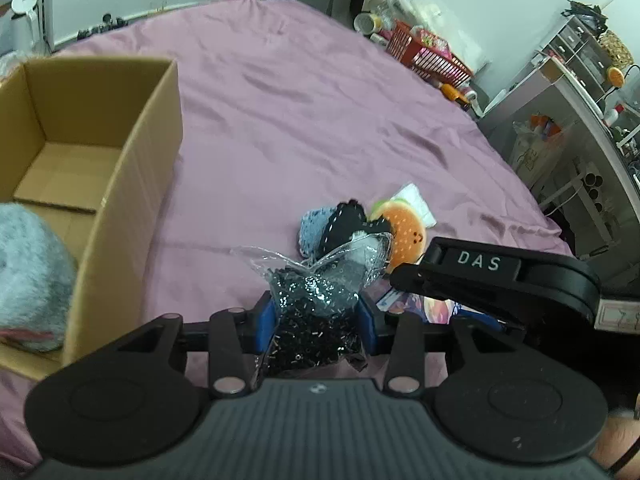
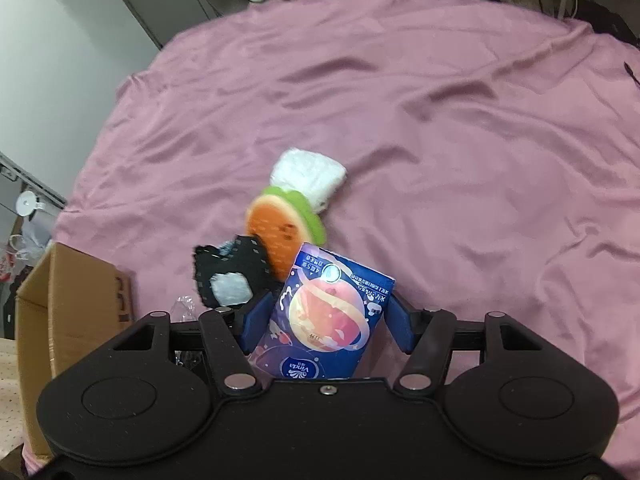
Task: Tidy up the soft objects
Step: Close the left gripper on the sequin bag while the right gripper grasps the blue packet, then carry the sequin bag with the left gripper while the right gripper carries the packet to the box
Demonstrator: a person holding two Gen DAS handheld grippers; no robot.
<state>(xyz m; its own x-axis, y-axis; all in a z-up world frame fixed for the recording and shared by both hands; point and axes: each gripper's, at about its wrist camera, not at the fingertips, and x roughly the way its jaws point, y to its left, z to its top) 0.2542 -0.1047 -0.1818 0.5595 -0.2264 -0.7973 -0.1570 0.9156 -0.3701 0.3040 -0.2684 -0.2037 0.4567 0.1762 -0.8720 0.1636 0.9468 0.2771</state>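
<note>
The left hand-held gripper (image 1: 316, 316) is closed on a clear bag (image 1: 316, 304) of dark beads, its blue pads (image 1: 267, 320) pinching the bag's waist so the loose contents sag below and the crinkled top fans out ahead; a grip at the middle likely keeps the slack plastic from slipping. The right hand-held gripper (image 2: 328, 320) has its jaws around a blue tissue pack (image 2: 328, 312); the left pad touches it, but the right seems to stand just off, so I cannot tell whether the grip is tight. The pack stands upright between the fingers, lifted off the bed (image 2: 440, 140).

Just ahead of both grippers the remaining soft things lie in one touching cluster on the bed: a black pouch (image 2: 236, 268), an orange burger toy (image 2: 280, 232), and beyond it a white packet (image 2: 308, 176). A blue knit piece (image 1: 314, 226) sits behind the pouch.

To the left of the left gripper stands an open box (image 1: 132, 184), a grey plush (image 1: 28, 272) already at its near end, which suggests it is the collecting place
</note>
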